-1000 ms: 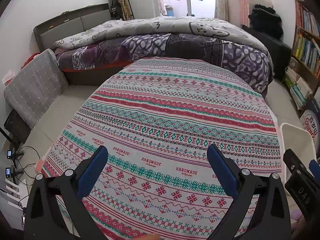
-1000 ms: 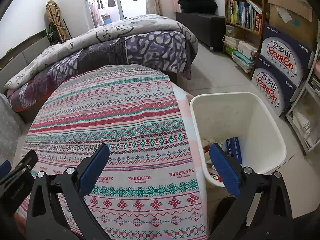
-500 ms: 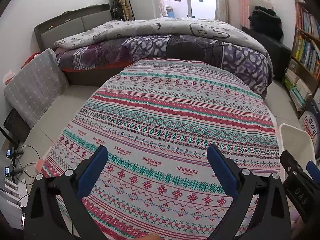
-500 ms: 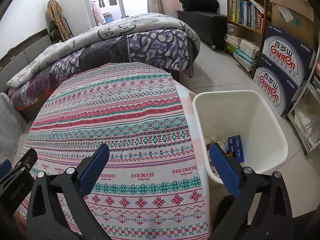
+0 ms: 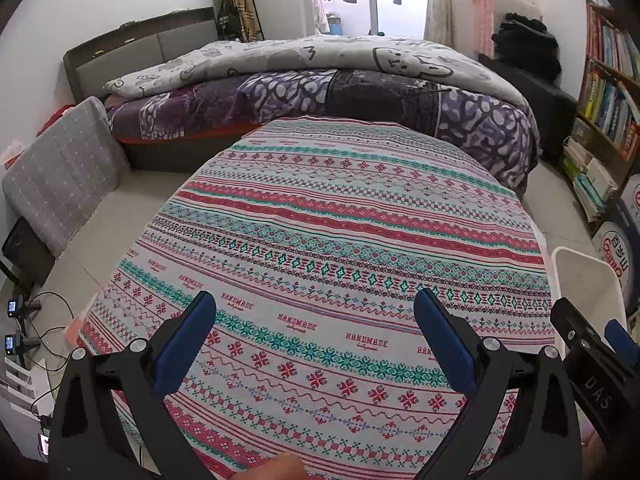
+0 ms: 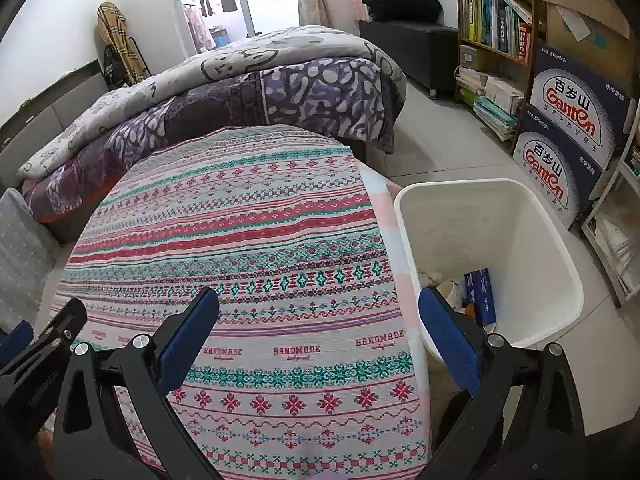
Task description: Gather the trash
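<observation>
A white trash bin (image 6: 520,216) stands on the floor at the right edge of the table; it holds a blue box (image 6: 482,296) and other scraps. Its rim also shows in the left wrist view (image 5: 588,280). My left gripper (image 5: 316,320) is open and empty over the near part of the patterned tablecloth (image 5: 320,224). My right gripper (image 6: 320,320) is open and empty over the cloth's (image 6: 248,216) right side, its right finger in front of the bin. No loose trash shows on the cloth.
A bed with a purple and grey quilt (image 5: 320,80) lies beyond the table. Bookshelves (image 6: 496,8) and stacked Ganten water cartons (image 6: 568,120) line the right wall. A grey cushion (image 5: 60,176) and cables (image 5: 28,320) are on the left floor.
Both grippers have drawn back and risen slightly, so the cloth and bin sit a little lower in view. Both stay open and empty.
</observation>
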